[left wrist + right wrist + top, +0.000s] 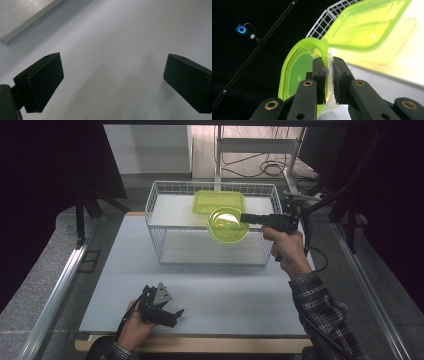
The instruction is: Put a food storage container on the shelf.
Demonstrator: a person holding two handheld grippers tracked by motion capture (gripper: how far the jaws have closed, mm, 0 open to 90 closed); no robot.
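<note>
A small round lime-green container (228, 224) hangs in the air over the white wire basket (156, 227), and my right gripper (246, 218) is shut on its rim. In the right gripper view the jaws pinch the container's edge (322, 47) between them. A larger rectangular lime-green lid or tray (218, 201) lies on the basket's upper shelf behind it, seen big and blurred as the tray (372, 27) in the right gripper view. My left gripper (172, 316) rests low near the table's front left, open, with only bare table between its fingers (41, 81).
The wire basket has two shelves and stands at the table's far middle. A metal rail (55, 292) runs along the table's left side. Dark stands and cables (270, 167) sit behind the table. A lit blue ring (241, 29) glows off in the dark.
</note>
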